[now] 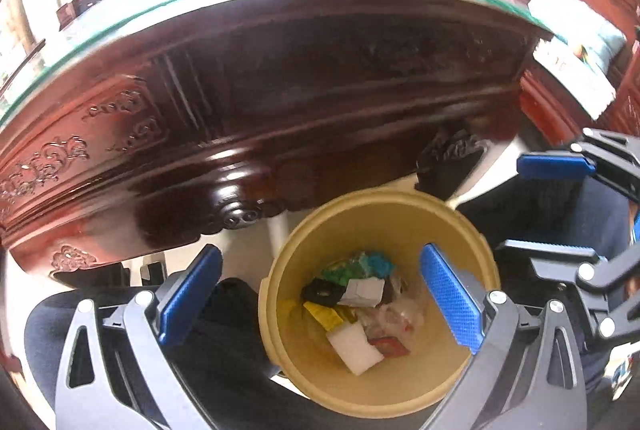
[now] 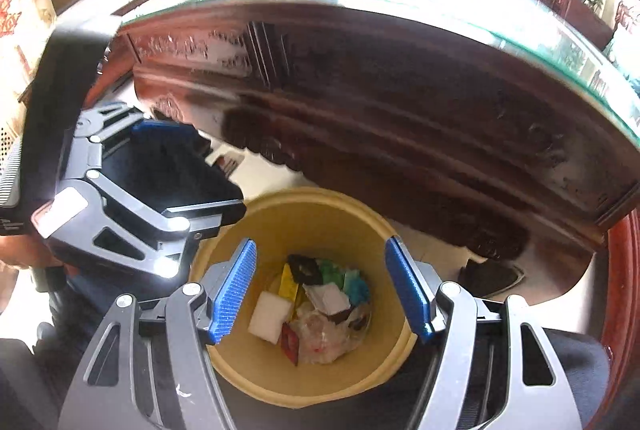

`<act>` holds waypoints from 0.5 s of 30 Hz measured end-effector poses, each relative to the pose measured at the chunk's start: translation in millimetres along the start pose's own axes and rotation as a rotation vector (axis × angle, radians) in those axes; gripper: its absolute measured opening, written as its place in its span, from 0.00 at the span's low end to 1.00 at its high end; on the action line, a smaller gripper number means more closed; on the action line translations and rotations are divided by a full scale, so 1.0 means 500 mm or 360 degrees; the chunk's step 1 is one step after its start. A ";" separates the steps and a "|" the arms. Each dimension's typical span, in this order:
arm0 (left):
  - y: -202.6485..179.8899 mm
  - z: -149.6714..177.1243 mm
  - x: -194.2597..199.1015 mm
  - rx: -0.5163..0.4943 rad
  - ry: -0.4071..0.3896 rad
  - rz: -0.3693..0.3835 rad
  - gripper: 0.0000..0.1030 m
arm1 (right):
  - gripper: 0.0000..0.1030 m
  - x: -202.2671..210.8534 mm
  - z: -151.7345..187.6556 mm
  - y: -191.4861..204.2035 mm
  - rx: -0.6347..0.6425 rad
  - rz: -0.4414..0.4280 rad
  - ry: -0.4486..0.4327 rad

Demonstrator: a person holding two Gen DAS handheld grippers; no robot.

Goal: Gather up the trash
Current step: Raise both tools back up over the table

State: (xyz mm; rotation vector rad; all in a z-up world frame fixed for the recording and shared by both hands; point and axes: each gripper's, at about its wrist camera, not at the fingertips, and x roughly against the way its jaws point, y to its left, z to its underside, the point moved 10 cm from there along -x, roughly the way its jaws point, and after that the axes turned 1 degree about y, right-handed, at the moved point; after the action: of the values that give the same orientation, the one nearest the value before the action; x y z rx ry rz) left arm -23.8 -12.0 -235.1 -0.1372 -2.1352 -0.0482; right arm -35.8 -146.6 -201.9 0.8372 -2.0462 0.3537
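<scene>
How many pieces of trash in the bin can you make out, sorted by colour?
In the yellow bin, as far as shows:
White: 2, a foam block and a folded card
Black: 1
Yellow: 1
Green: 1
Blue: 1
Red: 1
Clear plastic: 1
Total: 8; more may lie hidden underneath.

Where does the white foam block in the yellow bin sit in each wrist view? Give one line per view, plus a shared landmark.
Left wrist view: the white foam block lies low in the yellow bin, at the near edge of the trash pile, below centre.
Right wrist view: the block lies at the pile's left, beside the blue left pad.
Shared landmark: the green crumpled wrapper at the pile's far side.
</scene>
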 end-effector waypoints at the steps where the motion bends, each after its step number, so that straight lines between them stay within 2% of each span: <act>1: 0.003 -0.012 0.012 0.0029 -0.0025 -0.0001 0.96 | 0.64 0.016 -0.014 0.001 0.0008 0.0019 -0.0045; 8: 0.019 -0.143 0.112 0.0136 -0.0260 -0.0093 0.96 | 0.70 0.123 -0.139 -0.027 -0.0009 0.0188 -0.0361; 11: 0.038 -0.226 0.143 0.0130 -0.0360 -0.0198 0.96 | 0.71 0.158 -0.214 -0.057 -0.0049 0.0246 -0.0488; 15: 0.076 -0.332 0.165 0.0196 -0.0472 -0.0321 0.96 | 0.82 0.199 -0.313 -0.105 -0.0108 0.0381 -0.0687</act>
State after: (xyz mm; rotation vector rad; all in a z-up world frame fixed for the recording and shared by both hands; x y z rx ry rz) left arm 75.9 17.6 -76.7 0.1534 -2.4344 -0.0152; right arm 57.9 -145.0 -33.4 0.6685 -2.5564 0.2464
